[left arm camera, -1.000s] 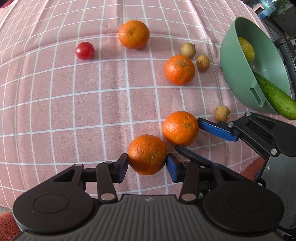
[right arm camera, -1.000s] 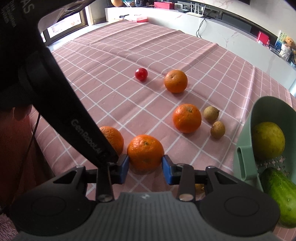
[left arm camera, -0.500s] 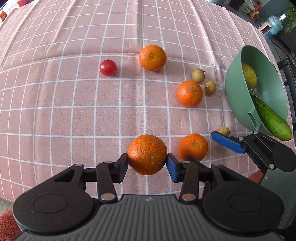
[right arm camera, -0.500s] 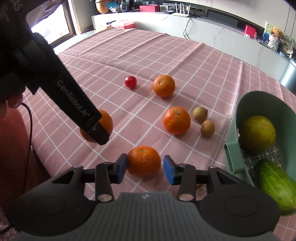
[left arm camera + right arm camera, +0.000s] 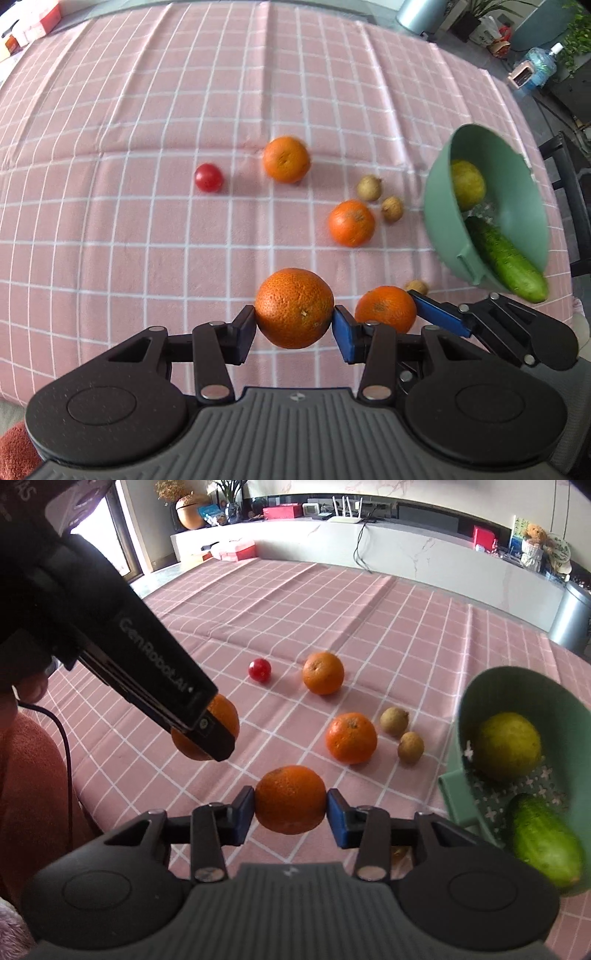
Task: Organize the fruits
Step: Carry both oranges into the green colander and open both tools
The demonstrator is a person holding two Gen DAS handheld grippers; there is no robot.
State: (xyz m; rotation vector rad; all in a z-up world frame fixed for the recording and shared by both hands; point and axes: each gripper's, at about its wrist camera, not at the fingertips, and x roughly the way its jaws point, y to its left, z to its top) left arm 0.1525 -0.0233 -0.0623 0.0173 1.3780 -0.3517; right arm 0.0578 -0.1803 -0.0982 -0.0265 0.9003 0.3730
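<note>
I see a big table with a pink checked cloth point(image 5: 332, 602) on it. White lines make little squares all over the cloth. Behind the table runs a long white counter point(image 5: 424, 550) that looks like marble. On it sit red boxes point(image 5: 282, 511), a white router point(image 5: 345, 513) with thin sticks pointing up, and a small teddy bear point(image 5: 535, 535). A brown round pot point(image 5: 190, 511) with a plant stands at the far left end. Bright light comes in through a window point(image 5: 101, 535) on my left. A grey bin point(image 5: 570, 618) stands on my right. In my other view, past the table, I see green plants point(image 5: 580, 40) and a blue water bottle point(image 5: 541, 64).
</note>
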